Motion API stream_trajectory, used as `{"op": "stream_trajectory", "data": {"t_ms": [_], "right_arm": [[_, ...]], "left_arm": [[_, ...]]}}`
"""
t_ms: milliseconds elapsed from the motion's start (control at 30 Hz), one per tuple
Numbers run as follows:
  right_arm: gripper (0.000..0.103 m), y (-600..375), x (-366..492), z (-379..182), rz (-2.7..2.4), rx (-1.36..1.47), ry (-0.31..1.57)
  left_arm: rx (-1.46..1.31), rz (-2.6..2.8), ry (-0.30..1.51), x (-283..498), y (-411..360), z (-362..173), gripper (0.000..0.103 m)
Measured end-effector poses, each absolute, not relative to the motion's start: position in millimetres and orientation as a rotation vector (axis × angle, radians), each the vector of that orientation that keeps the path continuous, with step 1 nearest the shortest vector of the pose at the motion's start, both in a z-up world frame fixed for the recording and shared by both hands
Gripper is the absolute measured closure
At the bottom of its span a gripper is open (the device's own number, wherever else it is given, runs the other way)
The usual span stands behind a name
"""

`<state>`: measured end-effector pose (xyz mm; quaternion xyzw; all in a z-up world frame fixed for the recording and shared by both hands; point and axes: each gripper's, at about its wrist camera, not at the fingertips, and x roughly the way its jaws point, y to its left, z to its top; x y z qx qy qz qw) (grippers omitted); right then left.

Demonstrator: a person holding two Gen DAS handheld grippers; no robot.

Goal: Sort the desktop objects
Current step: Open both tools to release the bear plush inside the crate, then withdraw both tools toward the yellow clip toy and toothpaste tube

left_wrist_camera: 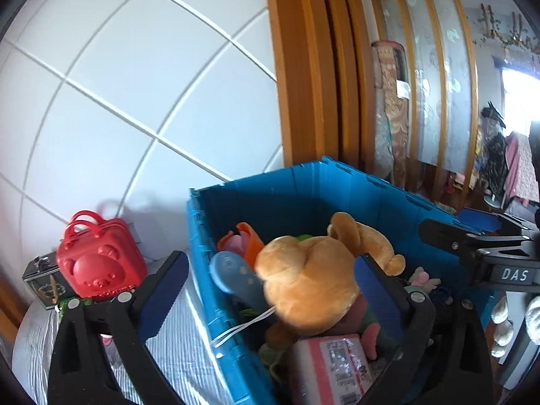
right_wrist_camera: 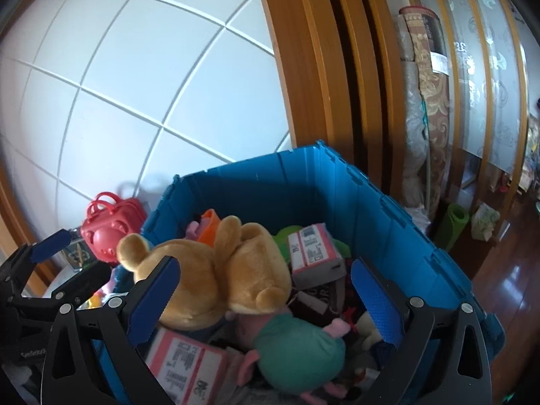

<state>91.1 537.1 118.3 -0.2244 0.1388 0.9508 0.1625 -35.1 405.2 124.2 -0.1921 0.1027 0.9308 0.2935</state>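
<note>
Plush bear (right_wrist_camera: pixel 216 270) lies on top of the clutter in the blue crate (right_wrist_camera: pixel 303 182), soft and light; its round head looks easiest to pinch. Left gripper (left_wrist_camera: pixel 266 290) and right gripper (right_wrist_camera: pixel 266 290) both gape wide, empty, above it.

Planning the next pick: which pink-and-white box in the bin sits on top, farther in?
The pink-and-white box beside the green toy, behind the tan plush bear; the other box lies nearest the cameras.
</note>
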Motion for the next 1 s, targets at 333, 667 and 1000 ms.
{"op": "stream_trajectory", "data": {"t_ms": [333, 667, 1000], "right_arm": [[0.0, 436, 85, 128, 2.933, -0.494, 0.332], [0.0, 321, 35, 128, 3.135, -0.487, 0.265], [0.0, 222, -32, 94, 3.202, -0.604, 0.225]], "left_arm": [[-0.466, 2.772, 0.118, -28, 281, 105, 0.002], [-0.679, 2.956, 0.012, -59, 141, 57, 0.002], [-0.909, 3.058, -0.081, -91, 18, 4, 0.002]]}}
